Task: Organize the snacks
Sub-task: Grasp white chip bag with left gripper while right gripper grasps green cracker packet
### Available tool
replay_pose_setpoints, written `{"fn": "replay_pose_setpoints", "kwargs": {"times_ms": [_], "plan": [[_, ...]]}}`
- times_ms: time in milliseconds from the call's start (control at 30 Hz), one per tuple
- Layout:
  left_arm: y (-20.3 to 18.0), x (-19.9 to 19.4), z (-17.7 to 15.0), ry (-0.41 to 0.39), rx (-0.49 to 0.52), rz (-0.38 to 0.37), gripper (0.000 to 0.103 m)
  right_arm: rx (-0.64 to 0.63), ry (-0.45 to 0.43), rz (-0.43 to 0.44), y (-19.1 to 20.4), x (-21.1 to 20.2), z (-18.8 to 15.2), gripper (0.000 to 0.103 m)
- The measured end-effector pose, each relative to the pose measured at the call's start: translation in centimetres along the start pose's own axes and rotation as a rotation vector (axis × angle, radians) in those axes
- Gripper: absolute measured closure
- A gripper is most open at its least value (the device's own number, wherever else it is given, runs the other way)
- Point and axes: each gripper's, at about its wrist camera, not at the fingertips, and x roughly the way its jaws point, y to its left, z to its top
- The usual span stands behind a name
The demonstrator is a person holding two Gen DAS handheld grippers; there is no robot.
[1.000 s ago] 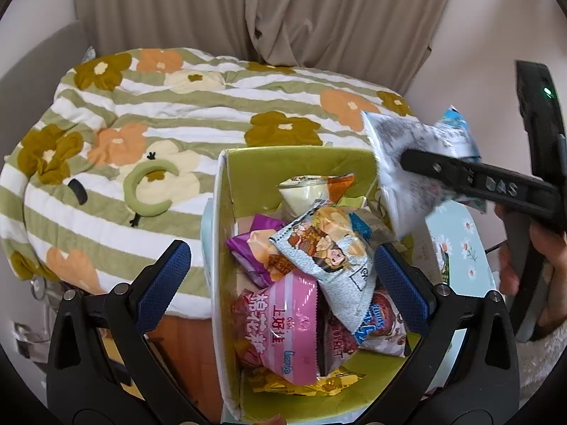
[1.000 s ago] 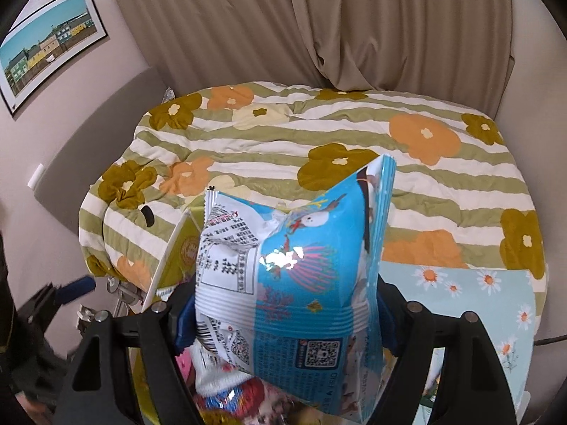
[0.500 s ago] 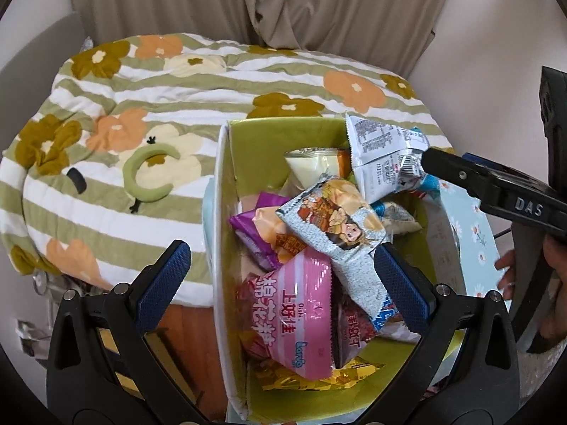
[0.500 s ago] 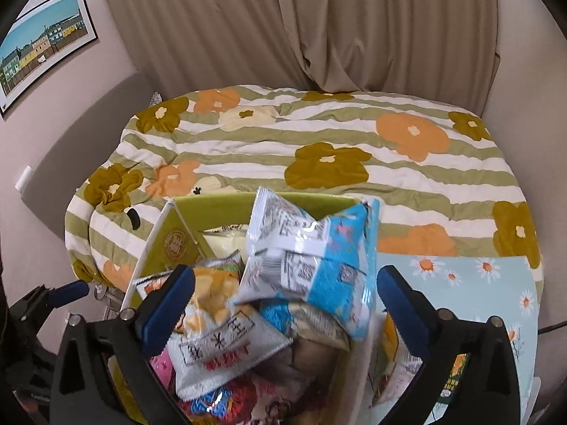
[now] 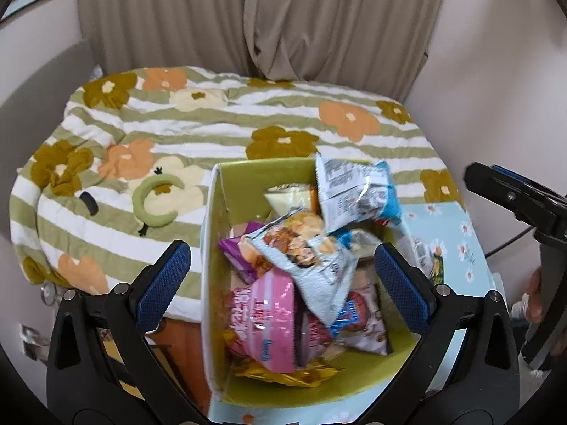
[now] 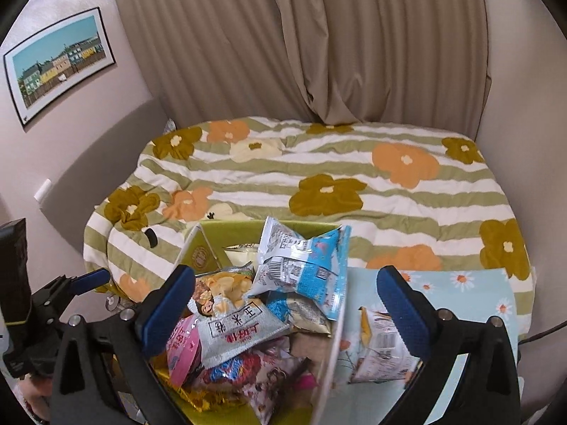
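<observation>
Because it sits on top of an already full heap, the blue-and-white snack packet [image 6: 301, 265] is seen tilted at the far right corner of the green box [image 5: 248, 177], its upper edge above the rim. Below it, nearer the camera, a grey chip packet [image 5: 304, 248] and a pink packet [image 5: 264, 318] are piled inside the same box. Just right of the box, one more packet [image 6: 381, 347] is left on the daisy-print mat [image 6: 460, 283], probably the next to be sorted. The right gripper [image 6: 287, 308] is held spread wide above the box with nothing between its pads, its jaws having just been opening. The left gripper [image 5: 283, 283] is likewise held open and empty over the box. Beyond the box, a flowered striped quilt [image 6: 319, 177] is spread.
</observation>
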Motion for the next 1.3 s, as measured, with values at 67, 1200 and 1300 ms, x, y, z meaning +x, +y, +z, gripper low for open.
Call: {"fn": "replay_pose_setpoints", "kwargs": {"times_ms": [67,1200,1300], "plan": [[-1.4,-0.9,0.0,-0.013,-0.009,0.005,0.001,-0.008,-0.024,0.010,-1.2,-1.8,-0.3,0.001],[-29.0,14.9,-5.9,0.147,0.085,0.145,0.001,0.029,0.218,-0.070,-25.2,-0.3,-14.2,0.001],[-29.5,18.4,-6.1,0.201,0.107,0.173,0.001,0.045,0.246,-0.079,-25.4,2.2,-16.0,0.001]]}}
